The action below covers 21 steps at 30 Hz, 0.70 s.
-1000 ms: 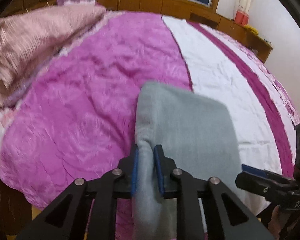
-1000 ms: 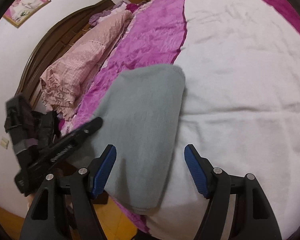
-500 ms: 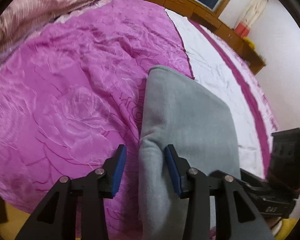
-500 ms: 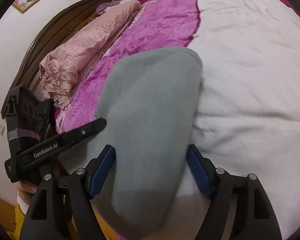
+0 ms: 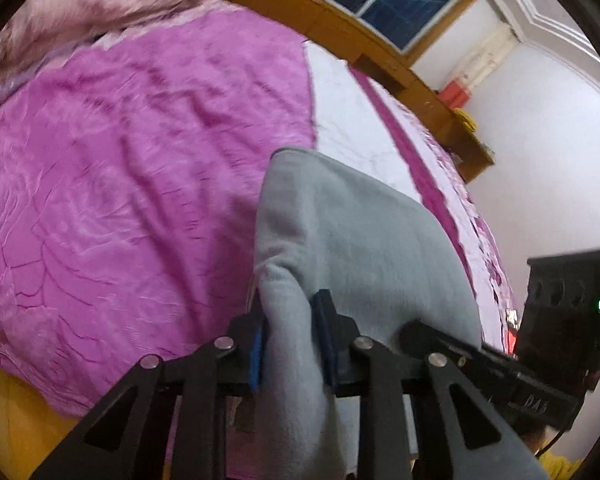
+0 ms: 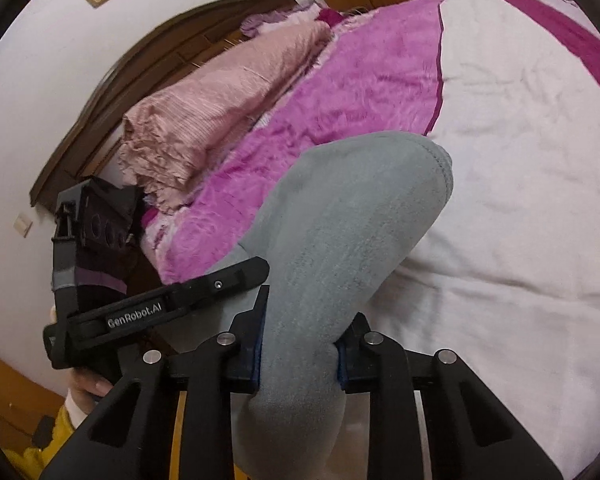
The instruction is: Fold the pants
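Both claws have closed since half a second ago: left claw and right claw each pinch the grey pants above the bed.

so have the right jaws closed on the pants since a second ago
Yes. The right gripper was open around the grey pants; now its jaws pinch them, bed beyond.
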Tool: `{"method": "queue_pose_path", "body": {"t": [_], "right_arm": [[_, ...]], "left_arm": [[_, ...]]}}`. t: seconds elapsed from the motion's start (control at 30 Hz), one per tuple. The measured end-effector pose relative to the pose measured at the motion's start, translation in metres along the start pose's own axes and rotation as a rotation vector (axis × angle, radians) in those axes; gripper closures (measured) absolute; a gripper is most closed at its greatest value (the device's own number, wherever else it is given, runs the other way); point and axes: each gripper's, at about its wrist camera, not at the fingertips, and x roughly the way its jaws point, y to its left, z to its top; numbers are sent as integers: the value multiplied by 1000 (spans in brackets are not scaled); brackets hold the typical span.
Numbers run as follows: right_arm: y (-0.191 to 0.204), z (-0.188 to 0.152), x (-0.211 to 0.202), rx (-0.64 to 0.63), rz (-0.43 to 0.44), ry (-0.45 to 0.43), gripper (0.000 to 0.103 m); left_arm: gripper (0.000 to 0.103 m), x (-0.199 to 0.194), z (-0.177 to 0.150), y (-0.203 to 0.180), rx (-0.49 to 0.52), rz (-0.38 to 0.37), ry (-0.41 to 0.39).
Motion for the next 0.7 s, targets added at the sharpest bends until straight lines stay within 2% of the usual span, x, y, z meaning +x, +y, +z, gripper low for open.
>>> {"method": "queue_pose_path", "body": {"t": [0.3, 0.7], "right_arm": [[-44, -3, -83, 0, -4, -53, 84], [-134, 12, -159, -18, -50, -102, 84]], "left_arm": [[79, 19, -8, -80, 93, -66, 6], [79, 101, -4, -193, 203, -103, 85]]}}
